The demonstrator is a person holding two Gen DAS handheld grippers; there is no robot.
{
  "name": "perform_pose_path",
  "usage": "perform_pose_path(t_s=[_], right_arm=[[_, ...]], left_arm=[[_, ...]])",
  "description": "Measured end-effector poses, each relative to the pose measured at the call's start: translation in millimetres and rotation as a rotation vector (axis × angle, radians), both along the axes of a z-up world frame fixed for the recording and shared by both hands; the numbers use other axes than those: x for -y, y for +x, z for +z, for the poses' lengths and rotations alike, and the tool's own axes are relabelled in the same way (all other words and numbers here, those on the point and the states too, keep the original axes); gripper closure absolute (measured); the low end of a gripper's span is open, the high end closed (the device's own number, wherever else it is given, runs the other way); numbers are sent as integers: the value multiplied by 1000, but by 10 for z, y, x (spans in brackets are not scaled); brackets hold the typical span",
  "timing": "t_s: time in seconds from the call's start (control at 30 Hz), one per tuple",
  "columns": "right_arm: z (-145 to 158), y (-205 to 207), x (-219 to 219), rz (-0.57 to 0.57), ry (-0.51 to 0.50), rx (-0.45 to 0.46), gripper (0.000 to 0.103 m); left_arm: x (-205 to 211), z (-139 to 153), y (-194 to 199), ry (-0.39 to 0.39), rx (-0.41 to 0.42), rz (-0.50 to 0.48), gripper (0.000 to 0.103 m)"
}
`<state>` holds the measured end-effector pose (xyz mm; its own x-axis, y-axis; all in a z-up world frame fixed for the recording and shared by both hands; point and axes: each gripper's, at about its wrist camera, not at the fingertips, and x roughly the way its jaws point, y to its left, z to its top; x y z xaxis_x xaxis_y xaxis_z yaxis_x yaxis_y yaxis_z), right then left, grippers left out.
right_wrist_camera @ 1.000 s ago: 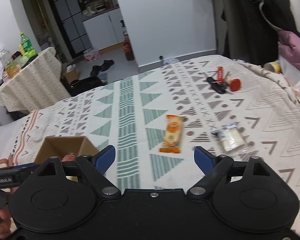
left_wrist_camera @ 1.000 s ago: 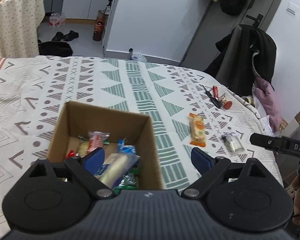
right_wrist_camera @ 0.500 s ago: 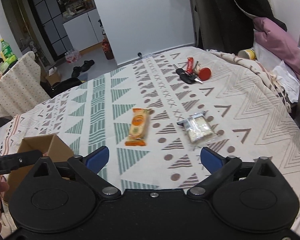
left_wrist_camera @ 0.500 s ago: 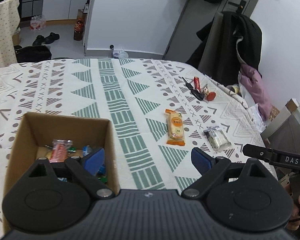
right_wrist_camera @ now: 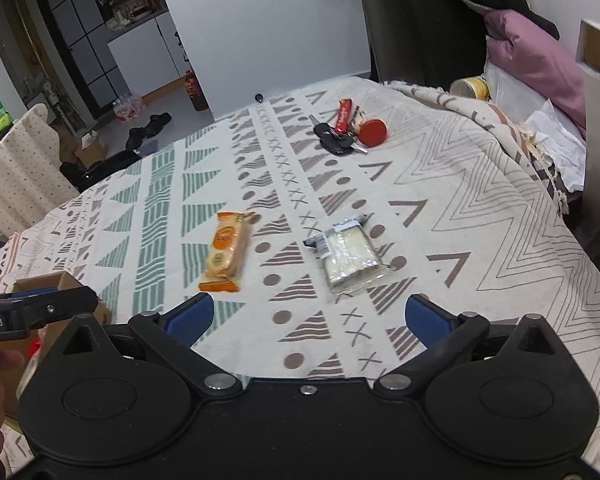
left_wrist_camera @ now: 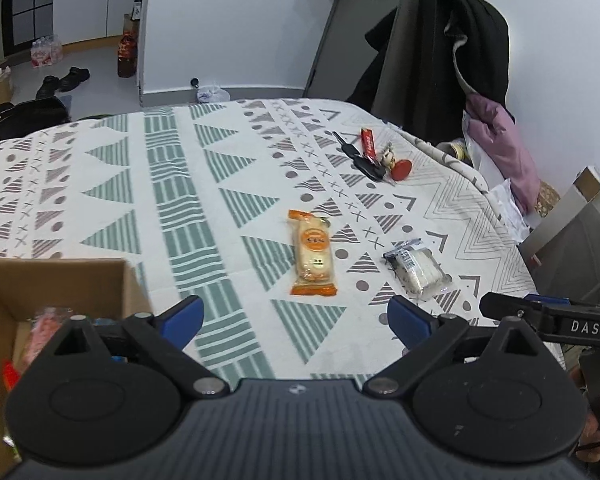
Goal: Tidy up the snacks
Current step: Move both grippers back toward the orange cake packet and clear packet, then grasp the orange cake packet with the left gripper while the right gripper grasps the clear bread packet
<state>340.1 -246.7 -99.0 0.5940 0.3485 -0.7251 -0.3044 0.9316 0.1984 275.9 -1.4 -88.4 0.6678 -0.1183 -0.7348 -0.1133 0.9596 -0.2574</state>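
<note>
Now both released: left tongs [left_wrist_camera: 296, 320], right tongs [right_wrist_camera: 308, 320], nothing gripped. Orange snack pack [right_wrist_camera: 225, 252] at 11 o'clock, clear-wrapped snack [right_wrist_camera: 348, 258] at 1, both flat on desk [right_wrist_camera: 480, 208]. Cardboard box [left_wrist_camera: 56, 280] at 9.

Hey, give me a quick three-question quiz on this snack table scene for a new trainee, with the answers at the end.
1. True or false: the orange snack packet lies inside the cardboard box.
2. Which snack on the tablecloth lies nearer the right claw: A) the orange packet, B) the clear-wrapped white snack, C) neither, both are in the box?
3. Fill in: both the left claw and the right claw are ____ and hold nothing.

Key: 1. False, it lies on the cloth, outside the box. 2. B. 3. open.
</note>
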Motion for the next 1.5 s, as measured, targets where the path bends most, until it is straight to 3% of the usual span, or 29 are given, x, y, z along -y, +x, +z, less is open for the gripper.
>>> perform_pose_path(t_s=[0.43, 0.63, 0.9, 1.07, 1.27, 1.37, 1.4, 1.5], right_arm=[[-308, 449, 62, 31, -34, -36, 0], [-413, 703, 33, 50, -46, -48, 9], [-610, 963, -37, 58, -57, -78, 17], [-660, 1022, -136, 83, -90, -64, 18], [-770, 1083, -241, 104, -123, -86, 26], [-835, 1077, -279, 105, -157, -98, 42], [-832, 1063, -285, 102, -170, -94, 51], [-795, 1020, -286, 104, -166, -108, 55]], left_arm=[[202, -356, 637, -23, -80, 11, 5], [224, -522, 915, -24, -103, 33, 9], [304, -816, 1211, -32, -157, 27, 32], [330, -914, 1328, -25, -168, 27, 39], [371, -991, 1393, 7, -182, 25, 51], [371, -995, 1376, 21, -187, 27, 69], [365, -990, 1363, 20, -185, 27, 69], [374, -953, 1303, 22, -179, 39, 70]])
